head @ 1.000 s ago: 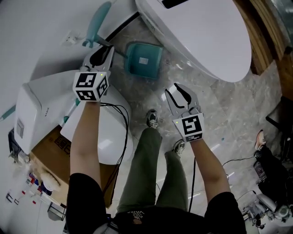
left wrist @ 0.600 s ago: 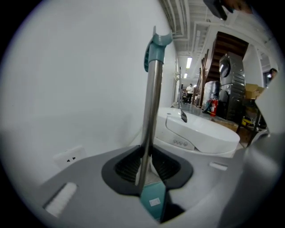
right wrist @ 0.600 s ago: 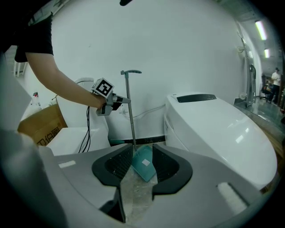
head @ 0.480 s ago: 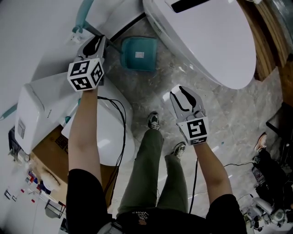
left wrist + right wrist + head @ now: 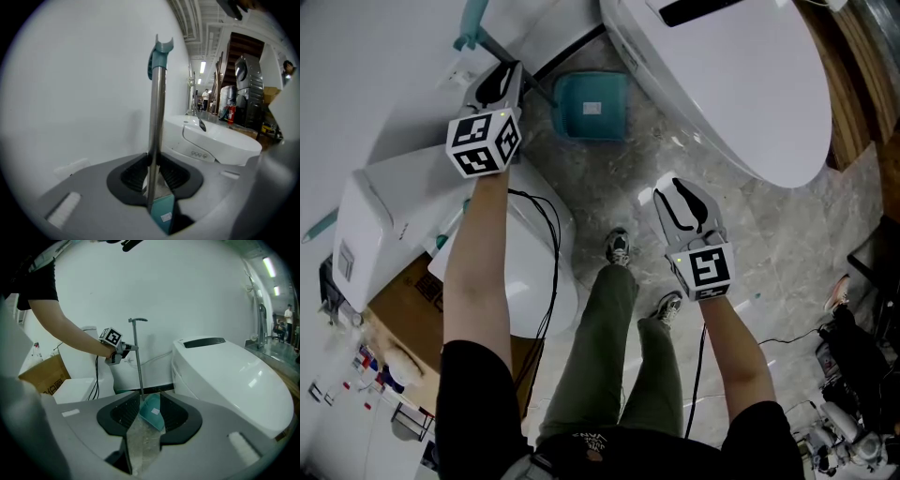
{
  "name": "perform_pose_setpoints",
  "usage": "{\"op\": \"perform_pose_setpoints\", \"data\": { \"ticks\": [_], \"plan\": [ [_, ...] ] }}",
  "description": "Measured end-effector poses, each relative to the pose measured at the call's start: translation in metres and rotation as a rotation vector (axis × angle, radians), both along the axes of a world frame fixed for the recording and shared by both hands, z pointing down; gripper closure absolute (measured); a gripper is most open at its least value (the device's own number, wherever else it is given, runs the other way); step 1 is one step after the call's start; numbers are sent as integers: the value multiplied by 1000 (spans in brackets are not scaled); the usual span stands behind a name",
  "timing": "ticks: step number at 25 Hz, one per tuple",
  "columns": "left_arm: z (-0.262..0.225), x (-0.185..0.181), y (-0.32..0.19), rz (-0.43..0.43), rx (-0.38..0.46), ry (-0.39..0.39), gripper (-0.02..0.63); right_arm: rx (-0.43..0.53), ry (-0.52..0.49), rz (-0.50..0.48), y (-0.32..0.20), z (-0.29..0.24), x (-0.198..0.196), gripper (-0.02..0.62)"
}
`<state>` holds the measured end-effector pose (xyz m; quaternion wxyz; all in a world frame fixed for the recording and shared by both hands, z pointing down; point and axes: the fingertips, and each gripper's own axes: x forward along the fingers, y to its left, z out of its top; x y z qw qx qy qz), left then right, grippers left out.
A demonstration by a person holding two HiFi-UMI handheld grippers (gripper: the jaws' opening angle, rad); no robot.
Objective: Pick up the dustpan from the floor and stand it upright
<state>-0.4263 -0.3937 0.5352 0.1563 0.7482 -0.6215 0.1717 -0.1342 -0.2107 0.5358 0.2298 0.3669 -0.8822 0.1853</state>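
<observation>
Dustpan handle inside left claw

Bright, pale showroom corner with bathroom fittings all around.
Underfoot there's a grey marbled stone floor, glossy and catching the light. A plain white wall runs along the left, with a dark strip at its foot. A big white toilet, lid down, fills the upper right. A second white toilet sits against the wall at left, a brown cardboard box tucked beside it. Brown wood panelling edges the right side. In the left gripper view the room runs deep, ceiling strip lights on, and a red fire extinguisher stands far back.
</observation>
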Motion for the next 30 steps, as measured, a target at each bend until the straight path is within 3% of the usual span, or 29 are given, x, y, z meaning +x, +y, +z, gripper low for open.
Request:
{"op": "perform_pose_setpoints", "data": {
  "ticks": [6, 14, 21, 30],
  "plan": [
    [7, 15, 5, 23, -30, -11, 472, -1, -10, 8, -1, -2, 4, 469],
    [11, 22, 25, -9, -59, 20, 464, 5, -4, 8, 12, -10, 19, 469],
    [-12, 36, 41, -14, -27, 30, 461, 0, 10, 0, 31, -28, 32, 469],
    [-80, 57, 74, -28, 61, 56, 462, 70, -46, 26, 56, -76, 51, 469]
  ]
}}
